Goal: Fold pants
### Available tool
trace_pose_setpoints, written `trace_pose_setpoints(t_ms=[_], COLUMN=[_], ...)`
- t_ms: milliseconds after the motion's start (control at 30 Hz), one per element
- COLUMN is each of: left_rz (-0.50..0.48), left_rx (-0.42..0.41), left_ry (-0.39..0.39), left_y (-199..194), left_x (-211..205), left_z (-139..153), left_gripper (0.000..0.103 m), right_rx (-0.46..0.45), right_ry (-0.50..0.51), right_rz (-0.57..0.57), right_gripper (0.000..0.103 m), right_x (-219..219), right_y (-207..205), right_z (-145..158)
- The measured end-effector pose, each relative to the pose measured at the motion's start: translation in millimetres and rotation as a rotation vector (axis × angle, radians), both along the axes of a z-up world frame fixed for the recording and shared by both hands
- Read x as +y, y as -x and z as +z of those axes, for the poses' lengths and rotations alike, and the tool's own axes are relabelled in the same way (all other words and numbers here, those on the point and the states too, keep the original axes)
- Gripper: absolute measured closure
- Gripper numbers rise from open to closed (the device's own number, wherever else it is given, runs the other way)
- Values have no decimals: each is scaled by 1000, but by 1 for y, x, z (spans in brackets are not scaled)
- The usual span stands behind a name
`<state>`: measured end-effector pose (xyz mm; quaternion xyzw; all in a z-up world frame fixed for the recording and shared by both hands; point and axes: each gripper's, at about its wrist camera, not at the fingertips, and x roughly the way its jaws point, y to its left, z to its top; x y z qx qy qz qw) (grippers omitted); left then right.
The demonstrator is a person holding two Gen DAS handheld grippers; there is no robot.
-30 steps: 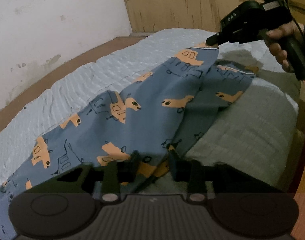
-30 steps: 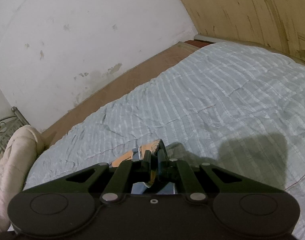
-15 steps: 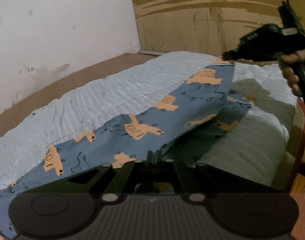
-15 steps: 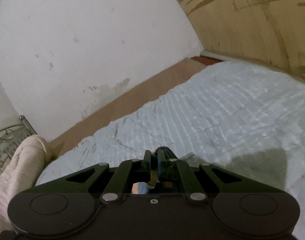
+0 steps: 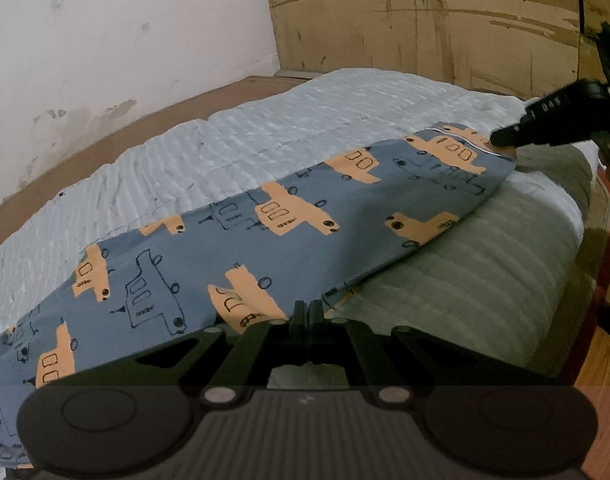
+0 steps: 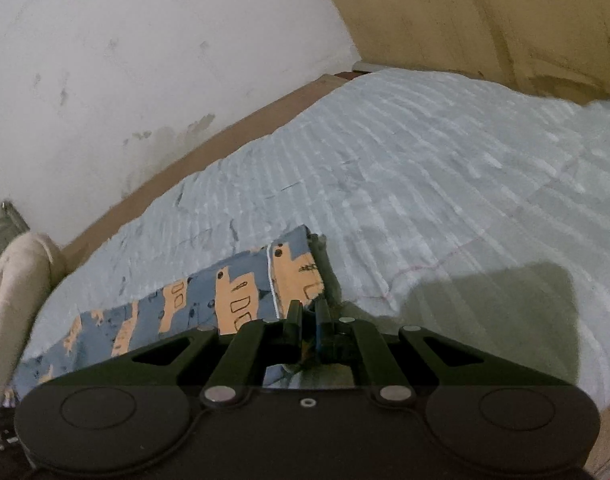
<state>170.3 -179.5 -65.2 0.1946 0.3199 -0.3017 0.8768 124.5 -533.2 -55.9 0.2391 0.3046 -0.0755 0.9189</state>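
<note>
The pants [image 5: 289, 220] lie long across the bed [image 5: 265, 136], one leg laid over the other. The left tool [image 5: 305, 312] is clenched on the near edge of the cloth. The right tool [image 6: 308, 312] is nearly pressed together on the far end, by the hem with the white line. I think the job now is to set this fold down flat. Keep both tools pulling a little apart so the cloth stays tight. Lower both ends together. Line up the edges, then let go.
</note>
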Motion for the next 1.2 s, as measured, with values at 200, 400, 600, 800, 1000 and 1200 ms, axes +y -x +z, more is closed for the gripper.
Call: trace_pose_setpoints(t_ms=[200,400,600,800,1000,1200], left_rz=[11,22,28,34,47,124], left_rx=[5,13,-3,10,43,-16], left_ry=[7,22,43,41,70,120], left_y=[1,-1,1,1,2,9], left_x=[-1,-1,-1,-6,1,11], left_z=[-1,0,5,0,2,18], left_gripper=[103,103,103,103,74,23], right_rx=[10,88,44,17,107,46], right_ry=[52,118,178,214,247,323], right_rz=[32,87,93,83,70,60], right_gripper=[69,70,96,99,87,33], right_x=[-8,1,4,0,3,22], right_y=[-38,-80,-86,-96,-101,-68], right_z=[9,-4,8,16,-10,-1])
